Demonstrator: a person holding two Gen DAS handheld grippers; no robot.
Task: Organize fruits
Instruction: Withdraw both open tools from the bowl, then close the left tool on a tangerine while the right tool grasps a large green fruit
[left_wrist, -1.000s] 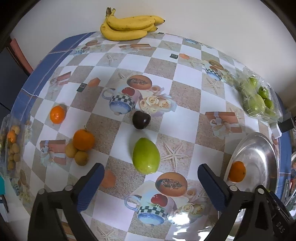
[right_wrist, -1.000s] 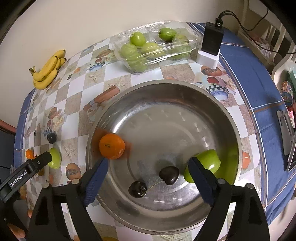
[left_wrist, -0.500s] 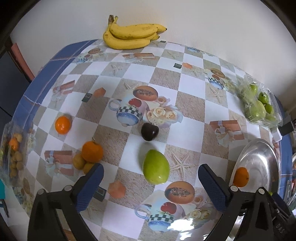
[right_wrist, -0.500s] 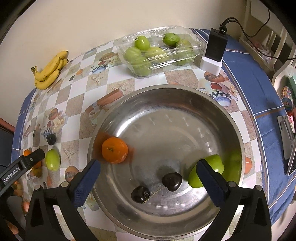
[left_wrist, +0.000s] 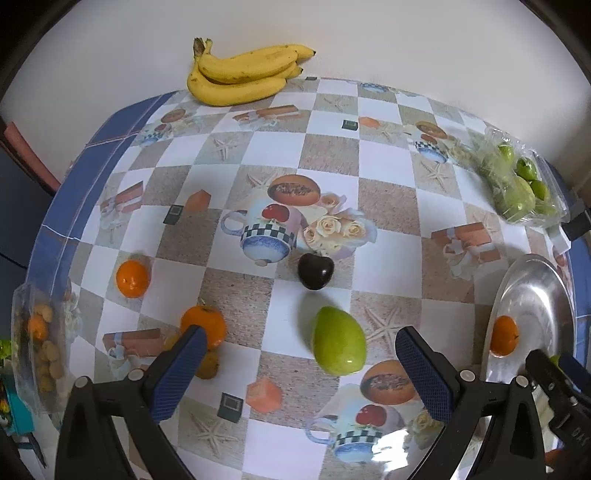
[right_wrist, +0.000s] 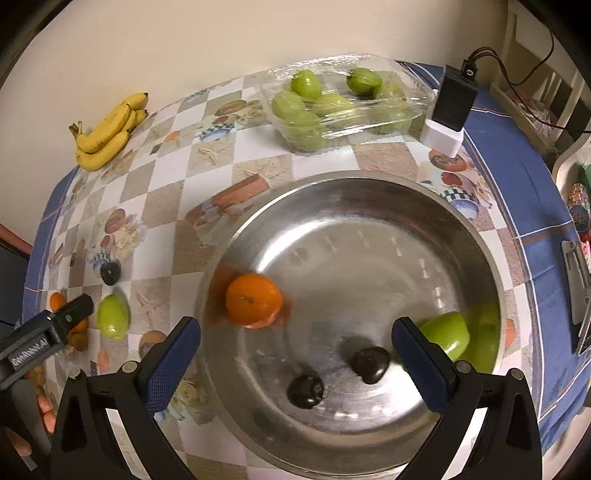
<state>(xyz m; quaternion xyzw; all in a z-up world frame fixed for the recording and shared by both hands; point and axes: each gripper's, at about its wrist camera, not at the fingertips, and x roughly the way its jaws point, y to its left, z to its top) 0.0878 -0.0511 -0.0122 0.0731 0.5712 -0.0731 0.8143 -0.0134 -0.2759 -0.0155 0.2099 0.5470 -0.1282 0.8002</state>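
Soft even light, fisheye-warped edges, glare on tablecloth (left_wrist: 391, 439).

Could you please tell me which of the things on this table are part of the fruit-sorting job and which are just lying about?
Part of the job: steel bowl, green mango, dark plum, oranges, bananas, both open grippers, left and right.

Lying about: black charger, its white base.
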